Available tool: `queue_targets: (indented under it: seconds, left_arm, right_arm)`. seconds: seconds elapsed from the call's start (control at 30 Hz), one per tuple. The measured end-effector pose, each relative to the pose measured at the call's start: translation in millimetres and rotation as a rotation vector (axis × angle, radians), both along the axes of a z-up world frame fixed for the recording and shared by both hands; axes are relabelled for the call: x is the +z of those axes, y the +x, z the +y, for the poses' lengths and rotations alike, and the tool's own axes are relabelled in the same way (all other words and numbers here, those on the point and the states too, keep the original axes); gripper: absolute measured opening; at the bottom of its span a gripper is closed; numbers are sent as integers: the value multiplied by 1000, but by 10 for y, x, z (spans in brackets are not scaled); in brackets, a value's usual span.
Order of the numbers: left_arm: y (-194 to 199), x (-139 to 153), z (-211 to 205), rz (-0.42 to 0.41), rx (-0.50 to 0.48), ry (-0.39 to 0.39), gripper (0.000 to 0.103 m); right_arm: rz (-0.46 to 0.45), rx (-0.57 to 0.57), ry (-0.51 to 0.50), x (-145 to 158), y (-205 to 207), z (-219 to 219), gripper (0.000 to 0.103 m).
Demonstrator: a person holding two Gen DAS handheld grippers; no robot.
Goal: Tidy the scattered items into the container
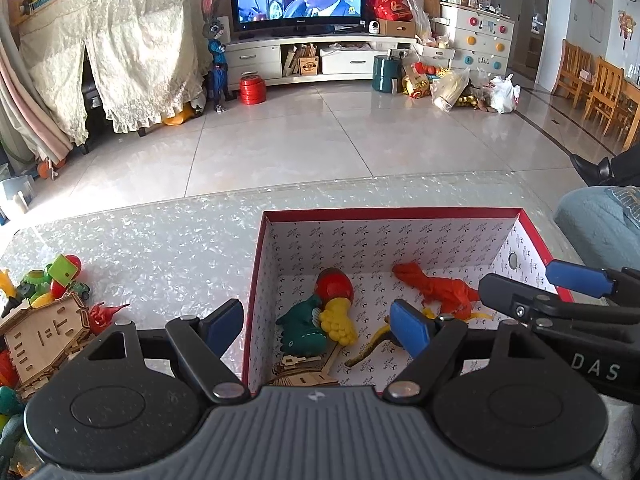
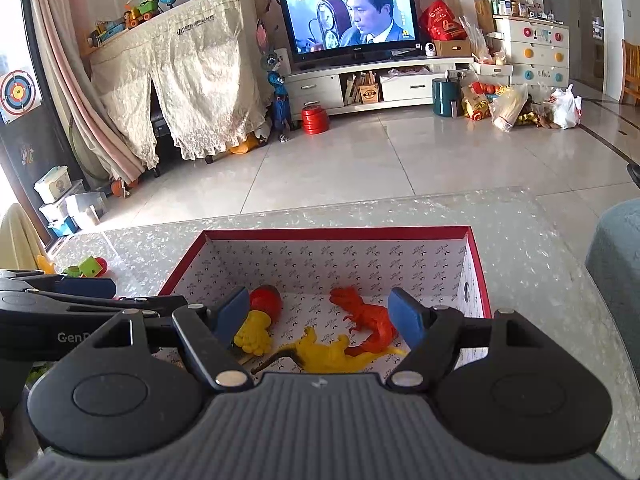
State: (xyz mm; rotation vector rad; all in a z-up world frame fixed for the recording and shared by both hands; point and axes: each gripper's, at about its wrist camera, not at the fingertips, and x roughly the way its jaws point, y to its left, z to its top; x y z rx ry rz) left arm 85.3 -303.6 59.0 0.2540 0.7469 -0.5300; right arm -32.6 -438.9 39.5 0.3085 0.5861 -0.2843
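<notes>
Right wrist: orange dinosaur (image 2: 370, 318) lies between open right claw (image 2: 322, 314).

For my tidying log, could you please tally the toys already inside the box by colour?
Orange: 1, dinosaur
Yellow: 2, dinosaur and fist
Green: 1, dinosaur
Red: 1, ball
Wooden: 1, model
Total in the box: 6

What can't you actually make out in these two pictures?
- Toy pile, left wrist view: cut off by the picture's left edge and hidden behind the left gripper, so it can't be counted.
- Wooden piece in the box, left wrist view: its near end is hidden by that gripper's body.
- Yellow dinosaur, right wrist view: lower part hidden by the right gripper.
</notes>
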Motion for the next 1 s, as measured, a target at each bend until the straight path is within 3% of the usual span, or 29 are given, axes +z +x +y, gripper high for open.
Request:
queue_targets:
  seconds: [1.0]
  left_arm:
    - [-10, -36, 12, -21, 5, -11, 83]
  right_arm:
    - [-29, -8, -34, -62, -27, 66, 75]
